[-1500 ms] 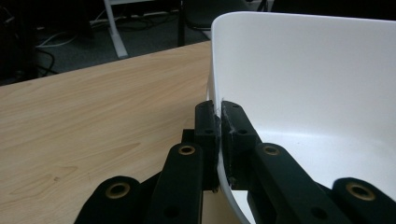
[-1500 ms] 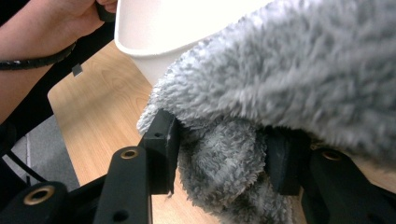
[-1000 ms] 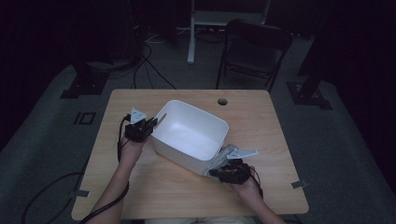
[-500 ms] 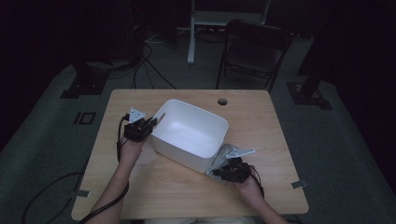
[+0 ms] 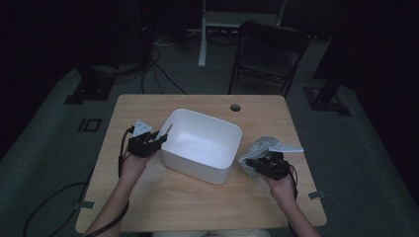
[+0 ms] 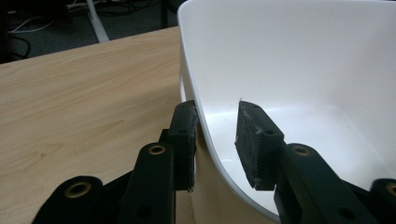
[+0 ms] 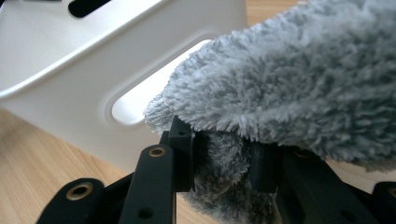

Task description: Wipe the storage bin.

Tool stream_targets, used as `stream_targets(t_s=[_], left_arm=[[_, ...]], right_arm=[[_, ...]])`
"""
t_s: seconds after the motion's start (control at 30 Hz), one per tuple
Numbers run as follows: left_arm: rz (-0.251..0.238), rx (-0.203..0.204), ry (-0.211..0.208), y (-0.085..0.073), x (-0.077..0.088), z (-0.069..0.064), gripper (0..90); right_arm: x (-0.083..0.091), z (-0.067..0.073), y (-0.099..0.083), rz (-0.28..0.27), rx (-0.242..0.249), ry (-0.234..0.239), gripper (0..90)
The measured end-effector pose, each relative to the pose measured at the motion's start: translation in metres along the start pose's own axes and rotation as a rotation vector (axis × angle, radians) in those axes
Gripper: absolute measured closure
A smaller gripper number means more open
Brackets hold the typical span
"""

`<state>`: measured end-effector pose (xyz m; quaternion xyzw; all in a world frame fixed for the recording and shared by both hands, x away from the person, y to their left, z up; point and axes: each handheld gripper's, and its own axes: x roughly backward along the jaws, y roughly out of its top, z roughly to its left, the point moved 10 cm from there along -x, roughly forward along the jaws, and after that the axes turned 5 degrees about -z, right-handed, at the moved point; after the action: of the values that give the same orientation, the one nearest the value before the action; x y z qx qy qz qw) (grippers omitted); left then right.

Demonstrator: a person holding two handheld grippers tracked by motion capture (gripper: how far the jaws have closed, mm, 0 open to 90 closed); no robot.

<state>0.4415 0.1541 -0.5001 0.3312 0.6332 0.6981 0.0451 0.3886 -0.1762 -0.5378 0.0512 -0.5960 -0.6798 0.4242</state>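
Note:
A white plastic bin (image 5: 202, 143) stands in the middle of the wooden table (image 5: 148, 207). My left gripper (image 5: 165, 134) straddles the bin's left rim (image 6: 303, 70). Its jaws have just been opening: one pad (image 6: 184, 135) lies against the outer wall and the other stands clear of the inner wall. To the right of the bin, my right gripper (image 5: 249, 165) is shut on a grey fluffy cloth (image 5: 259, 148). Its jaws have just been closing on it. The cloth (image 7: 289, 84) bunches over the right gripper (image 7: 222, 158), near the bin's handle slot (image 7: 140, 100).
A round cable hole (image 5: 235, 107) is in the table's far edge. A dark folding chair (image 5: 269, 49) and a white stand (image 5: 202, 29) are behind the table. Cables trail on the floor at the left (image 5: 54, 202).
My right hand has moved to the right and a little up, away from the bin's near corner, with the cloth. The left hand has stayed at the rim.

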Motion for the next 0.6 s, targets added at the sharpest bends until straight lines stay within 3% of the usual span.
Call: stream_targets(t_s=[0.6], left_arm=[[-0.014, 0.032, -0.070, -0.017, 0.034, -0.032, 58.2]], right_arm=[[0.006, -0.011, 0.006, -0.030, -0.023, -0.013, 67.2]])
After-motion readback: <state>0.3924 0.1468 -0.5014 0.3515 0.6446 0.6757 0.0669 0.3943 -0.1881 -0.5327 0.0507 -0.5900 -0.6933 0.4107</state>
